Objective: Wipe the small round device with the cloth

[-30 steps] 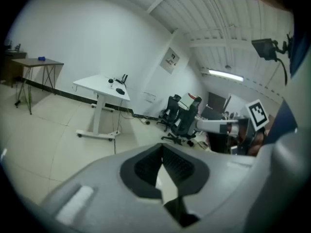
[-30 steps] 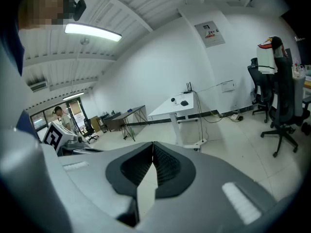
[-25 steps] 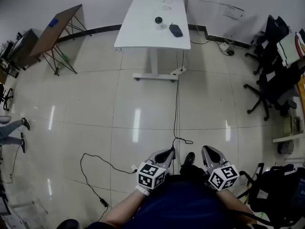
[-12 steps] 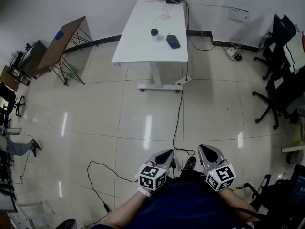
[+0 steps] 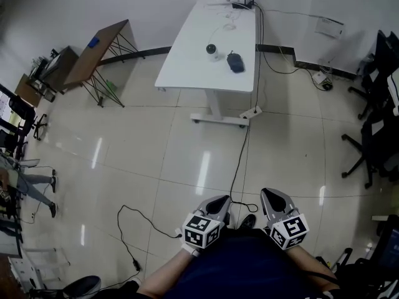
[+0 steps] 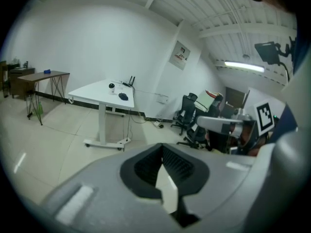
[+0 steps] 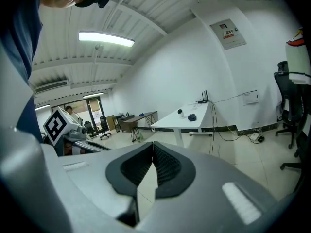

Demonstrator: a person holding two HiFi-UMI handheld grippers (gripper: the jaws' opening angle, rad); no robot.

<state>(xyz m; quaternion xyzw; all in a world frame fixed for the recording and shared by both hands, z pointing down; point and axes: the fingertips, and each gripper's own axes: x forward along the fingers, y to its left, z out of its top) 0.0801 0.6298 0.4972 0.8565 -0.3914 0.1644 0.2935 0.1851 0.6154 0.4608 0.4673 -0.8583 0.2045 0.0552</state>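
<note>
At the bottom centre of the head view, the left gripper (image 5: 217, 202) and the right gripper (image 5: 272, 196) sit side by side close to the person's body. Each has its jaws pressed together with nothing between them, as each gripper view confirms. Both point up the frame, across a wide stretch of bare floor where one dark cable (image 5: 239, 161) trails toward the white worktop (image 5: 187, 61).

The worktop lies well apart from both grippers, in the upper centre of the frame, with its long axis running up the frame and its short near end toward the person. On it the small round device (image 5: 212, 50) stands about midway along. The cloth (image 5: 235, 61), a dark lump, lies just beside it to the right and is not touching it.

The device is almost straight up the frame from the left gripper, while the cloth sits between the two grippers' lines. Neither hand looks clearly nearer, and both are far out of reach.

Counted, there are two grippers, one device, one cloth and one white worktop.
</note>
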